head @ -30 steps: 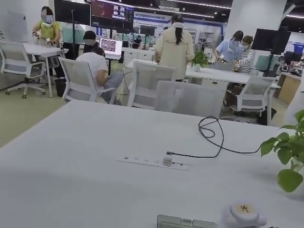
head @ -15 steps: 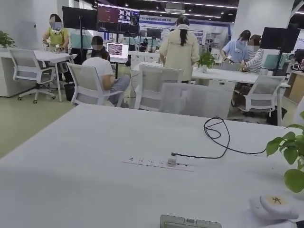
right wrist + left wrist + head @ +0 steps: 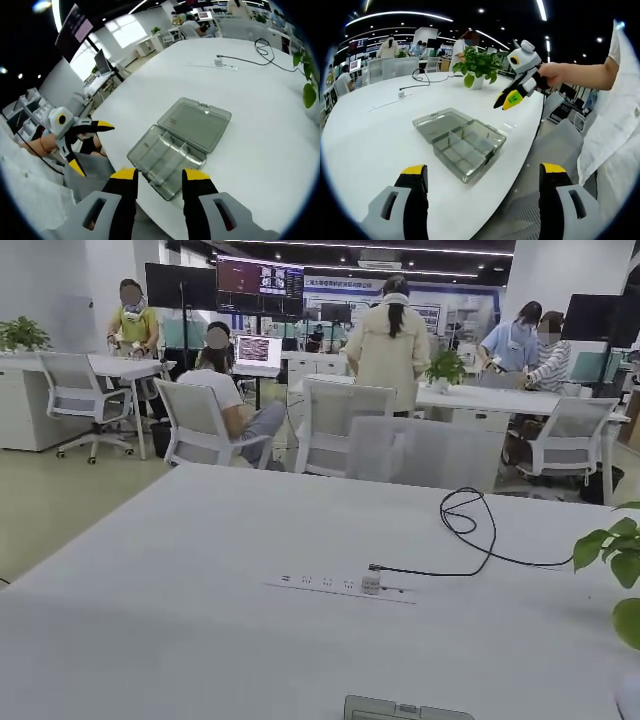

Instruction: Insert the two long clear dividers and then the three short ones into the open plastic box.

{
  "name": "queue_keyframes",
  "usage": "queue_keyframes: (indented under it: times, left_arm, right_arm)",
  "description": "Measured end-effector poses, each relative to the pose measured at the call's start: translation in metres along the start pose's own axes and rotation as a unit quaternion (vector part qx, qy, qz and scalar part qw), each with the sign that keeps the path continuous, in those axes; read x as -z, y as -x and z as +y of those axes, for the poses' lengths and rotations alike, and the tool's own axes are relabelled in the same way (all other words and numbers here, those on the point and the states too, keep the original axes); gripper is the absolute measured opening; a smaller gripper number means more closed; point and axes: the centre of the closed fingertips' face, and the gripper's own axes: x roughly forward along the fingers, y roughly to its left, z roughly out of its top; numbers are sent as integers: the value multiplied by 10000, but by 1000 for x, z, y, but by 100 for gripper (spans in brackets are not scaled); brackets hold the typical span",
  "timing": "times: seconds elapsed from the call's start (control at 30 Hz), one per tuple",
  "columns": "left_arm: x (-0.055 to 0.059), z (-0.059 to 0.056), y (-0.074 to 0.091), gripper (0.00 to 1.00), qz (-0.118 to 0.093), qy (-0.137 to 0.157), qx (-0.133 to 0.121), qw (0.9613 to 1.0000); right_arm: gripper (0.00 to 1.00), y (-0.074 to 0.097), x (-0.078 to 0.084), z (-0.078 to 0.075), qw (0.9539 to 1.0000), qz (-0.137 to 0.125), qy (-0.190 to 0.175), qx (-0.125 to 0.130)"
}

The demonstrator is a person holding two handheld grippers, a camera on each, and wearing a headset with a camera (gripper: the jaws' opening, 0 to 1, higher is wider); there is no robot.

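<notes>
Left gripper (image 3: 482, 169): jaws wide apart, empty, held off the near table edge, short of the box.
Right gripper (image 3: 160, 174): jaws parted less widely, empty, likewise over the edge.
Box (image 3: 447, 162): open, close to the edge of the table (image 3: 365, 145), with the lid (image 3: 440, 122) flat behind it. Clear dividers (image 3: 465, 145) seemingly already seated, forming compartments; number not clear.
Farther off: power strip (image 3: 340, 587), cable (image 3: 470, 530), plant (image 3: 477, 62).
Beyond: people at other desks.
Hazards, as judged:
- Box near the edge, so liable to slide off under a push from a jaw.
- Clear on clear, so an unseated divider easily missed.
- Head view aimed across the room rather than down at the box, so a blind reach likely to knock the lid.
</notes>
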Motion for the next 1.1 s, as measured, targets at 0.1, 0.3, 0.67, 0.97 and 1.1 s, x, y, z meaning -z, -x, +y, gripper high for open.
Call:
queue_keyframes:
  times: [0.1,0.3,0.67,0.97,1.1]
  left_arm:
    - [0,0,-1,94,13,10,10,10000]
    - [3,1,-2,94,69,-3,23,10000]
    - [6,4,-2,94,114,8,22,9999]
    - [10,6,-1,94,168,66,13,9998]
    - [12,7,-2,94,190,73,17,9998]
  right_arm:
    - [42,6,12,-5,9982,204,556,-20]
    - [53,6,35,-10,9891,626,1325,-141]
    - [58,-17,79,-31,9464,1606,2784,-321]
    - [49,-39,97,-52,9089,2063,3615,-255]
    - [48,-43,101,-57,9056,2168,3636,-263]
